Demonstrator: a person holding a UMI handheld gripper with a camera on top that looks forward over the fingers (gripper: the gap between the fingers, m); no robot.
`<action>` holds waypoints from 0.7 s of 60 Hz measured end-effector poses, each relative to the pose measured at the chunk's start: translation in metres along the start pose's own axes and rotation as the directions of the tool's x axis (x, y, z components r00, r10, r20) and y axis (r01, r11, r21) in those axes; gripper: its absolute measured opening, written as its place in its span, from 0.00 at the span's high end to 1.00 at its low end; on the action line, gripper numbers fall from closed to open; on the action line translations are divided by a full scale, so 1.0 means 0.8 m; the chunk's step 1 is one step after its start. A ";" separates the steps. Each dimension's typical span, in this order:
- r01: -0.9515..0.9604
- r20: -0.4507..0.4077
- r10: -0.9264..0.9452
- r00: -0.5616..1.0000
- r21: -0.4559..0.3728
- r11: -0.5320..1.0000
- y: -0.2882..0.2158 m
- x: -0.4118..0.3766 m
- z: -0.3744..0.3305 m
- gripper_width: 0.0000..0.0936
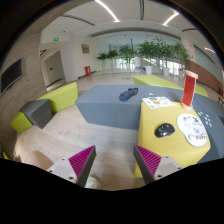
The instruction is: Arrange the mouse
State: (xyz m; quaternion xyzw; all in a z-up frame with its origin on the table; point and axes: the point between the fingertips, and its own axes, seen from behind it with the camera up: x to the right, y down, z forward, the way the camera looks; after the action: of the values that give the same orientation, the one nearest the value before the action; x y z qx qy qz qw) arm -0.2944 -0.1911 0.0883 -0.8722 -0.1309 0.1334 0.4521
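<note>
A black computer mouse (164, 130) lies on a yellow table (152, 122), ahead of my fingers and to the right, next to a white patterned mat (193, 127). My gripper (113, 160) is open and empty. Its magenta pads (82, 160) stand wide apart with only wooden floor between them. The gripper is held above the floor, short of the table's near edge.
A red cup (189, 89) and a white paper (156, 101) stand on the table beyond the mouse. A blue carpet (105, 103) lies beyond, with a dark object (128, 94) on it. Yellow-green and grey seats (48, 103) are at the left. Potted plants (140, 52) stand at the back.
</note>
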 end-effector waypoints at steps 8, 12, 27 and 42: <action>0.006 -0.008 -0.006 1.000 0.013 1.000 0.001 -0.019 0.016 0.13; 0.011 -0.032 -0.011 0.999 0.013 1.000 -0.002 0.001 0.024 0.13; -0.011 -0.147 0.009 0.989 -0.007 1.000 0.013 0.117 0.067 0.13; -0.052 -0.217 0.044 0.975 -0.030 0.998 0.022 0.217 0.133 0.13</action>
State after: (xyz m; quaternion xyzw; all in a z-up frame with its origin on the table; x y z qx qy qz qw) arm -0.1684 -0.0603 -0.0055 -0.8922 -0.0624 0.0464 0.4450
